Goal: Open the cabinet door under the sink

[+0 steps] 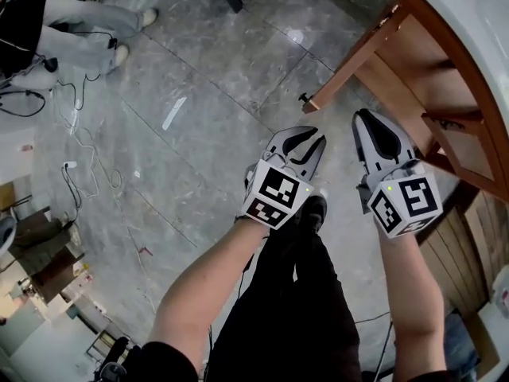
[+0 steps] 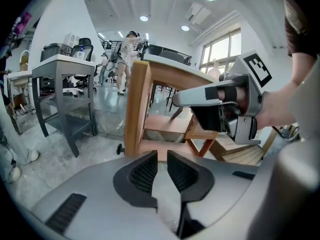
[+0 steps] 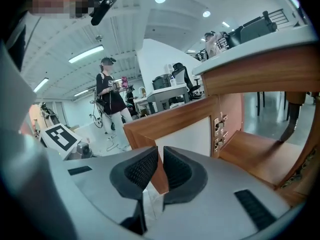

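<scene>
The cabinet door (image 1: 350, 58) under the white sink (image 1: 477, 6) stands open. In the head view it is swung out over the grey stone floor (image 1: 223, 70), at the upper right, and its small dark knob (image 1: 303, 98) is at the free end, above the floor. The door has a brown wooden frame with a white panel inside. In the right gripper view two metal hinges (image 3: 219, 129) join it to the cabinet, and a wooden shelf (image 3: 255, 154) is visible inside.

The right gripper (image 3: 160, 159) is just below the door and points toward the cabinet. Its jaws are almost together, with only a thin slit between the ribbed pads. Through this slit I see a strip of the door's wood, but I cannot tell if the pads touch it; it looks to be behind them.

The left gripper (image 2: 162, 159) is beside the right one, near the knob end of the door. Its jaws also leave a narrow gap, and nothing sits in it; the door's edge and knob are beyond the tips.

Further away there is a grey table (image 2: 65, 69), and a person in dark clothes (image 3: 111, 96) stands in the room.
</scene>
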Demonstrator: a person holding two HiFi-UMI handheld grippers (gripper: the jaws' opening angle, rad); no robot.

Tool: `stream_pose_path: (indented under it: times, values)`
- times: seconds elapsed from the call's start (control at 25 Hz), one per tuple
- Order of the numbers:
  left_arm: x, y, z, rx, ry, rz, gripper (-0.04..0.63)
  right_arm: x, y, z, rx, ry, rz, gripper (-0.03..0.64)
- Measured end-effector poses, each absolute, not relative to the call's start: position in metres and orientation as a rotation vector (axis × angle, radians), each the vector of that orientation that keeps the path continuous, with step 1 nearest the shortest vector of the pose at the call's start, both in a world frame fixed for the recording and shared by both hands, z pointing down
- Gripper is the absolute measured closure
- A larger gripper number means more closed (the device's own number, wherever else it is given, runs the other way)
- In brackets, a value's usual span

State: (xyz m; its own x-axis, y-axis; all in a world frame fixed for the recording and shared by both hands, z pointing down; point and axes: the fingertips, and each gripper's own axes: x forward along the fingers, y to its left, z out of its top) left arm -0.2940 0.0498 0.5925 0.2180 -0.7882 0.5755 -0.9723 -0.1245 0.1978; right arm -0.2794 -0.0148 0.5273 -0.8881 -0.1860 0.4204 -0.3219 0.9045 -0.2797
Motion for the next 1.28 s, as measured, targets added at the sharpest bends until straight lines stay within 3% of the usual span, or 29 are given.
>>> stream_pose_path:
  times: [0.36, 0.68, 1.28]
  values:
    - [-0.217, -0.011, 0.545, 2.143, -1.449, 0.383, 0.532, -0.212, -0.068, 0.500, 0.654, -2.621, 0.500, 0.589]
    - [-0.195, -0.072, 0.528, 2.277, -1.336, 0.433, 0.541, -0.156, -0.109, 0.490, 0.927, -2.546, 0.571, 0.591]
    - [-0.151, -0.184, 0.596, 2.295, -1.329, 0.524, 0.541, -0.027, -0.175, 0.591, 1.148, -2.365, 0.602, 0.558]
